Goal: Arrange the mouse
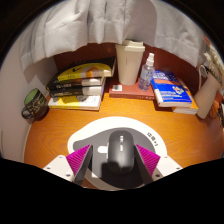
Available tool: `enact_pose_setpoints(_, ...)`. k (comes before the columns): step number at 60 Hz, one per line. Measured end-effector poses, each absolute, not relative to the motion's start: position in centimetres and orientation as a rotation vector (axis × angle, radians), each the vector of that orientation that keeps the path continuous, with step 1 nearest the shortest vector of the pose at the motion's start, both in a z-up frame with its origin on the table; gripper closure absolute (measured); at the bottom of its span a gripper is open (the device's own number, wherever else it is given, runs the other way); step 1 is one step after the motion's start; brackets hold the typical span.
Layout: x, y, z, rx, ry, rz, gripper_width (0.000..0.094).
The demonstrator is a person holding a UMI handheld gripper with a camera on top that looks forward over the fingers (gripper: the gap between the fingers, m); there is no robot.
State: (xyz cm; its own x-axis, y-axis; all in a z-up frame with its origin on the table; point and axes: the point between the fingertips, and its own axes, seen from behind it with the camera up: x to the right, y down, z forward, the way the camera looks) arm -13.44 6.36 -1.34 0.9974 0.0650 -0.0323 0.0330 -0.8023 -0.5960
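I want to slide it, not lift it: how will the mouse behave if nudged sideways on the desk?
The mouse looks like a rigid, low, rounded shell, so it should probably slide rather than tip. It sits between the open gripper pads on what seems a smooth white mat, so it may glide easily. Its curved sides could slip off one finger.

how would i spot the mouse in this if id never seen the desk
Start at the wooden desk and find the white mouse pad near its front edge. The mouse lies on it between the gripper fingers, the only dark, rounded thing there.
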Motion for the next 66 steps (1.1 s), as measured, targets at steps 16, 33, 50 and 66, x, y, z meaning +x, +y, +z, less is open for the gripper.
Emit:
enact_pose_setpoints(16, -14.7, 1.6, 7.7, -2.368, -0.007, 0.098, 0.0079)
enact_pose_setpoints(33, -16.1, -6.3, 20.0, -2.193, -0.016, 0.083, 0.0081)
enact_pose_setpoints(50, -17.5, -11.8, 25.8, -2.099, -0.054, 0.050, 0.0080)
enact_pose_setpoints(66, -18.5, -14.3, 25.8, -2.092, -0.040, 0.056, 0.0081)
